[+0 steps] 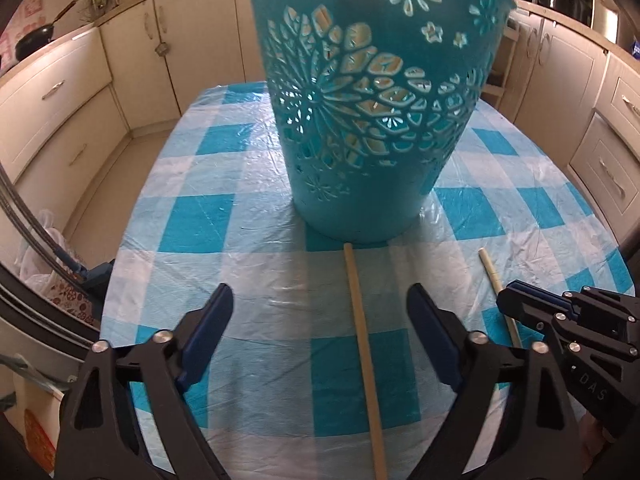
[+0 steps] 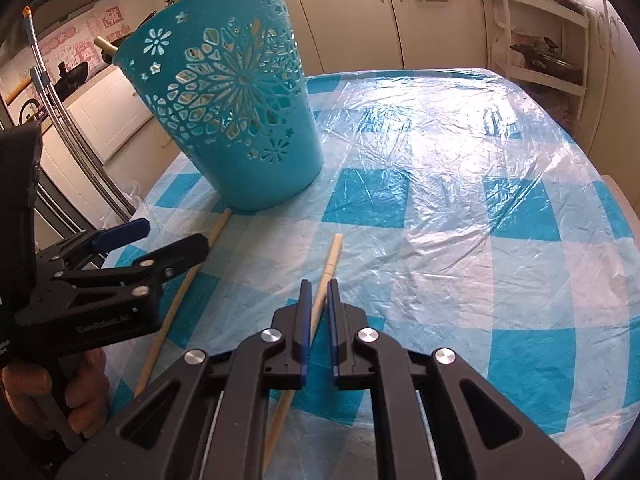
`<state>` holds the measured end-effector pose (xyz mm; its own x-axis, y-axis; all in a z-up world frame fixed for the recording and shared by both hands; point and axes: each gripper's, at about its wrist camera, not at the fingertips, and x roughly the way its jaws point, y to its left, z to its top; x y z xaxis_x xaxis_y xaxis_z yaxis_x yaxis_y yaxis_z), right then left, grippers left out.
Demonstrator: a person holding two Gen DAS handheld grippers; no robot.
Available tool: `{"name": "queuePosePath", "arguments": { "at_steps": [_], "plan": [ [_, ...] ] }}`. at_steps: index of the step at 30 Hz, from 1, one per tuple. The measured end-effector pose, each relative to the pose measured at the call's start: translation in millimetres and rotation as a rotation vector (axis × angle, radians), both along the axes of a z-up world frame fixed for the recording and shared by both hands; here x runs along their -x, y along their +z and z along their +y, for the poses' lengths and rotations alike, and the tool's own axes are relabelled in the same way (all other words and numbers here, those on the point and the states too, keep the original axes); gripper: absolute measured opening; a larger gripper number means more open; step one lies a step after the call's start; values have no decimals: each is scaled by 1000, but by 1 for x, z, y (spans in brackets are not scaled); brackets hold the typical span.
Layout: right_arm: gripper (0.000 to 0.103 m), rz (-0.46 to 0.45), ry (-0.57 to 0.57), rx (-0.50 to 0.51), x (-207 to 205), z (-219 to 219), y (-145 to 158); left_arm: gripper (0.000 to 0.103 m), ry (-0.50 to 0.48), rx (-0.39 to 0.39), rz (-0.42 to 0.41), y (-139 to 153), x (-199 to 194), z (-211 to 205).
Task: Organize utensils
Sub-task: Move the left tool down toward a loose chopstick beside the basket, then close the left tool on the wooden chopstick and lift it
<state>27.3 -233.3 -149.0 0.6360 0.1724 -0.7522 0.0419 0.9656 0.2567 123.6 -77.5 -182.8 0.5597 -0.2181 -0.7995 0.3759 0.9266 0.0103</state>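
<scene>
A teal cut-out basket (image 1: 372,112) stands on the checked table; it also shows in the right wrist view (image 2: 236,108), with utensil handles poking above its rim. Two pale wooden sticks lie in front of it. My left gripper (image 1: 320,320) is open, its jaws on either side of the left stick (image 1: 364,344), above it. My right gripper (image 2: 319,292) is shut on the right stick (image 2: 330,260), which also shows in the left wrist view (image 1: 490,268). The left gripper shows in the right wrist view (image 2: 172,240), over the left stick (image 2: 180,292).
The table wears a blue and white checked cloth under clear plastic (image 2: 460,200). Cream kitchen cabinets (image 1: 60,120) ring the room. A white shelf rack (image 2: 540,48) stands at the far right. Bags (image 1: 44,264) sit on the floor left of the table.
</scene>
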Motion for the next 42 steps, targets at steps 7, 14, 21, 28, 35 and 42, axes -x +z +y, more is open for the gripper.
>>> {"name": "queuePosePath", "arguments": {
  "at_steps": [7,14,21,28,35,42],
  "plan": [
    [9,6,15,19,1,2,0,11,-12,-3,36,-7,-3,-8],
    [9,33,111,95,-8,18,2,6,36,66,87,-6,-14,20],
    [10,10,99,90,-7,17,0,15,31,48,108,-6,-23,19],
    [10,4,93,78,-7,15,0,5,-9,-8,67,-8,-19,6],
    [10,3,90,55,-6,12,-1,5,-3,29,65,-2,-10,20],
    [11,3,90,41,-6,8,0,5,-3,90,42,16,3,33]
  ]
}}
